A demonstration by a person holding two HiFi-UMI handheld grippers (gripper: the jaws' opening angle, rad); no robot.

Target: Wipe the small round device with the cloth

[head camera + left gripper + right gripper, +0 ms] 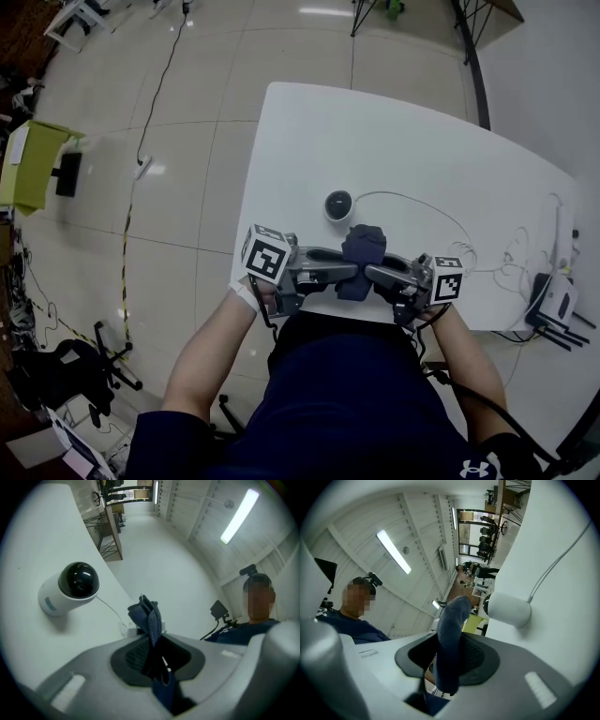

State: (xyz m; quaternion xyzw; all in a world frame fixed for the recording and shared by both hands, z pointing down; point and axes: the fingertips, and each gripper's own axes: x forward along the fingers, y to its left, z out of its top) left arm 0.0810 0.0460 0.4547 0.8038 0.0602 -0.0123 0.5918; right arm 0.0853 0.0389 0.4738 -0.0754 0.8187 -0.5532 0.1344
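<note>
Here, left tongs (349,274) pinch dark cloth (362,246) over near edge of surface (403,141); right tongs (373,274) parted, cloth loose between; round device (338,204) just beyond.

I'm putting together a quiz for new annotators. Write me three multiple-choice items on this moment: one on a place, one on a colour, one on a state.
1. Where is the small round device?
A. On the white table, apart from the cloth
B. On the floor
C. Wrapped inside the cloth

2. What colour is the cloth?
A. Yellow
B. White
C. Dark blue

3. What is the state of the left claw?
A. Open and empty
B. Shut on the cloth
C. Pressing on the device

Answers:
1. A: the head view shows the device standing on the tabletop just beyond the raised cloth.
2. C: the cloth reads as dark blue in all three views.
3. B: the left gripper view shows the pads pinching a fold of cloth.
</note>
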